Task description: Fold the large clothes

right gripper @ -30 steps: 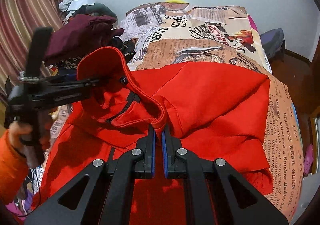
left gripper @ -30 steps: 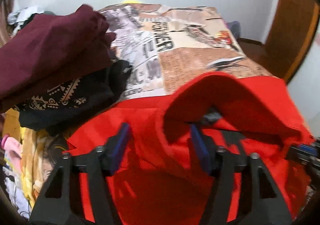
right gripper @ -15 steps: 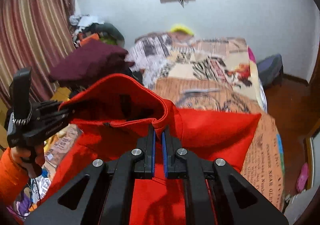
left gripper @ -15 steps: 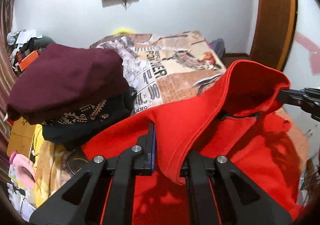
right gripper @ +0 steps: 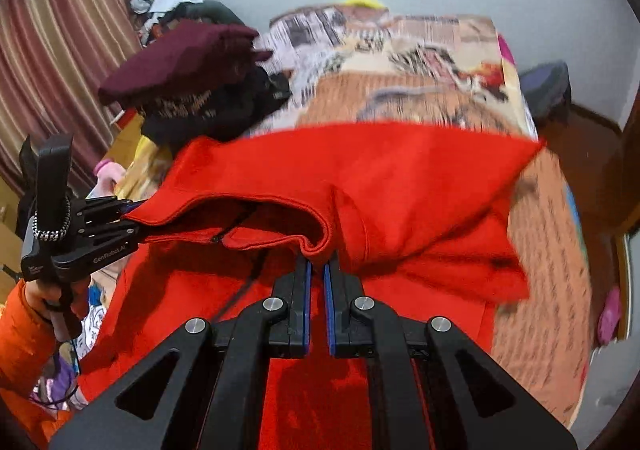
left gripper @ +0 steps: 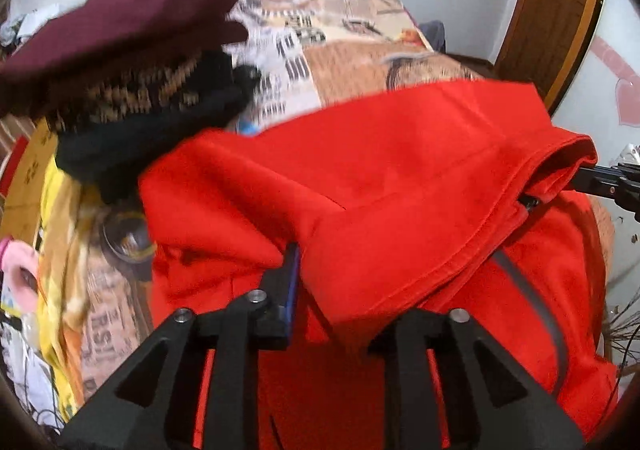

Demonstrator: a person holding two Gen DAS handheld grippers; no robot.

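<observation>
Right wrist view: the right hand-held gripper (right gripper: 316,270) is clamped on the hem of the red jacket (right gripper: 400,178), lifted above the bed (right gripper: 552,270). The left hand-held gripper (left gripper: 332,290) grips the same hem further along; its jaws are opening with the red cloth between them. A maroon garment (left gripper: 120,22) tops a dark pile (left gripper: 152,110) on the bed's left side.

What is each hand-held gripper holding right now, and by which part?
Both grip the red fleece jacket by its collar hem: right hand-held gripper clamped near one end, left hand-held gripper at the other, jaws opening.
</observation>
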